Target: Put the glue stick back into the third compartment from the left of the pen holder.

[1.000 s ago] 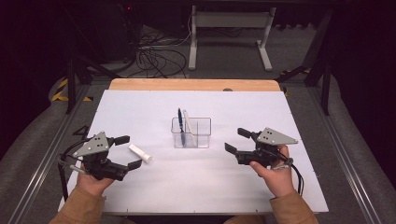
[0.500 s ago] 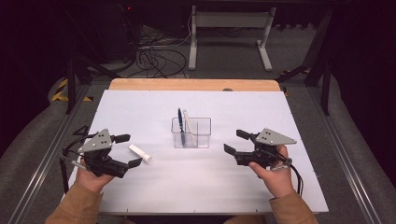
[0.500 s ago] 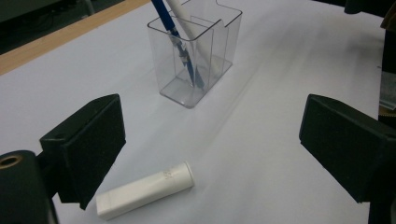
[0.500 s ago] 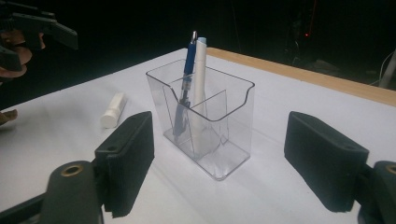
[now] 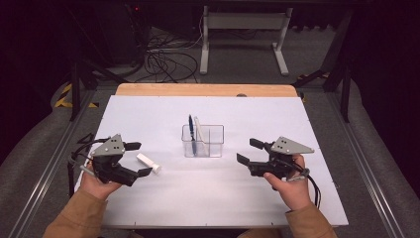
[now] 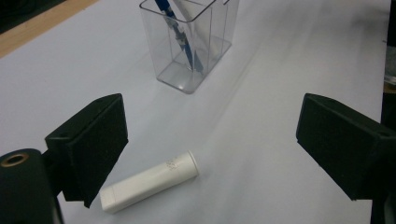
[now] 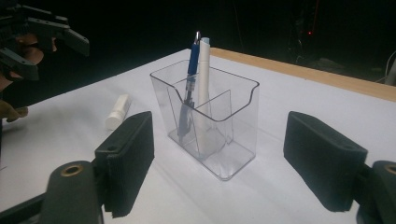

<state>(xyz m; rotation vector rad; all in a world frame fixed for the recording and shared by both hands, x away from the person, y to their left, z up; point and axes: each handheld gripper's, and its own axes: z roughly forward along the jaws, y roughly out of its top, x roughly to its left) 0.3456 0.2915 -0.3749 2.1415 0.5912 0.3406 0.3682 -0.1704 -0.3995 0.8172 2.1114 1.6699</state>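
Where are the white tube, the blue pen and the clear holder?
white tube point(image 6: 149, 181), left gripper view, middle of its body
blue pen point(image 7: 190, 81), right gripper view, upper barrel
clear holder point(image 5: 214, 144), high view, right-hand wall

**White-topped table carrying a clear holder and a white tube**

A rectangular table point(image 5: 163, 111) with a smooth white top is sitting in the middle of the high view, and a strip of bare light wood point(image 5: 205, 89) is running along its far edge. A clear plastic rectangular holder with an inner divider point(image 5: 213, 144) is standing upright near the centre of the white surface, its flat base resting directly on it. A short white cylindrical tube with a narrower cap end point(image 5: 148, 162) is lying on its side to the left of the holder, apart from it, and is casting a faint shadow on the tabletop.
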